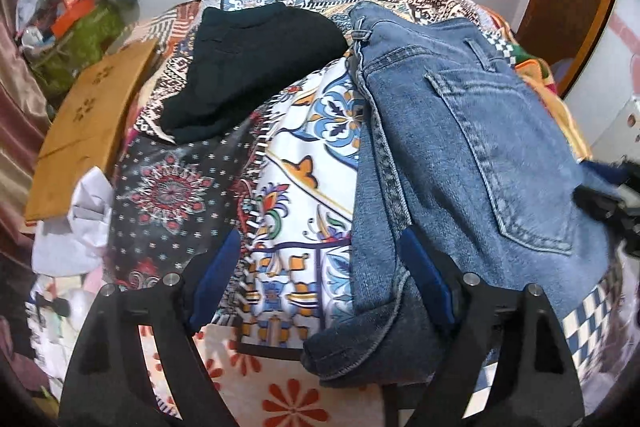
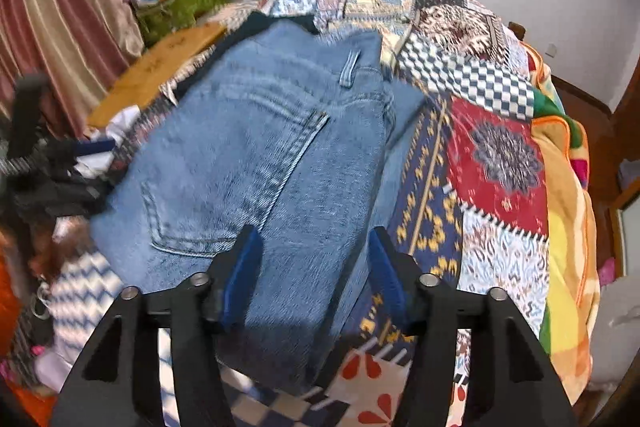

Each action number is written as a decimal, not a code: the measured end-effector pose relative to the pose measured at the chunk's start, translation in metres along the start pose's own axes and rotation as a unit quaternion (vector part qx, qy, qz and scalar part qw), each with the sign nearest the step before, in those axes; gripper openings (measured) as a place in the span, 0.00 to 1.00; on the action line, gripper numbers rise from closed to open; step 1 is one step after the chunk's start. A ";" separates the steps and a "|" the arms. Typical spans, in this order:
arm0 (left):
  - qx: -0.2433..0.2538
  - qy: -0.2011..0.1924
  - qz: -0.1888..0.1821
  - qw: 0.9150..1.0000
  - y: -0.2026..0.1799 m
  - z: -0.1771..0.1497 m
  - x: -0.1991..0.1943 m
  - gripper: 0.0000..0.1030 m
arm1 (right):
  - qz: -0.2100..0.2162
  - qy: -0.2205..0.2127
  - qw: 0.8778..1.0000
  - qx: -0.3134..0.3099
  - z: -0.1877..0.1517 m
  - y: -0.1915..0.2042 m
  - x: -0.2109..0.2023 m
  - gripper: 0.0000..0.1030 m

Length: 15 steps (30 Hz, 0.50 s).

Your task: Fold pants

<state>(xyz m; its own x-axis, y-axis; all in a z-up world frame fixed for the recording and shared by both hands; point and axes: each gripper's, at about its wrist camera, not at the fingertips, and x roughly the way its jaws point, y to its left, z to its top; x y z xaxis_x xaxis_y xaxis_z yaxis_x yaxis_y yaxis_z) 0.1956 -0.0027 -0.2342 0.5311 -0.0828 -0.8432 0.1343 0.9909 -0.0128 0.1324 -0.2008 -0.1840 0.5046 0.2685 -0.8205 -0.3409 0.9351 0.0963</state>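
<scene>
Two grippers hang over the bed, and I go from the left side to the right. At about nine o'clock of the left wrist view lies a brown cardboard sheet (image 1: 90,131), and next to it, toward eleven o'clock, a black folded garment (image 1: 248,67) rests on the patchwork bedspread (image 1: 308,163). The left gripper (image 1: 320,279) has its jaws spread wide — nothing is between them except the bedspread below, and its right finger (image 1: 424,279) stands over the dark hem edge of the jeans (image 1: 460,155). The jeans lie from the centre to three o'clock, already doubled into a thick packet, back pocket (image 1: 500,163) facing up.

In the right wrist view the right gripper (image 2: 310,275) is half open above the near edge of the jeans (image 2: 260,155); the picture is blurred and I cannot tell if the pads touch the cloth.

My judgement: the fold is nearly finished. To do it well, both grippers should take the near edge at the same moment, grip all layers together, and lay the packet flat — not pull one corner alone, or the layers will slide apart.
</scene>
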 end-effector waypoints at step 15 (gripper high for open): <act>0.017 -0.065 -0.030 0.997 0.008 0.102 -0.003 0.89 | 0.025 -0.023 0.999 0.039 0.044 -0.030 0.002 0.54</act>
<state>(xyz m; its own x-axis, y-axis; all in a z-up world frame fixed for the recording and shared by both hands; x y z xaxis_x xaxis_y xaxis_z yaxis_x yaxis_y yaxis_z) 0.2808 -0.0059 -0.1769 0.6250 -0.1570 -0.7647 0.1954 0.9798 -0.0415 0.1780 -0.2181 -0.1638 0.5255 0.3238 -0.7868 -0.3041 0.9351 0.1817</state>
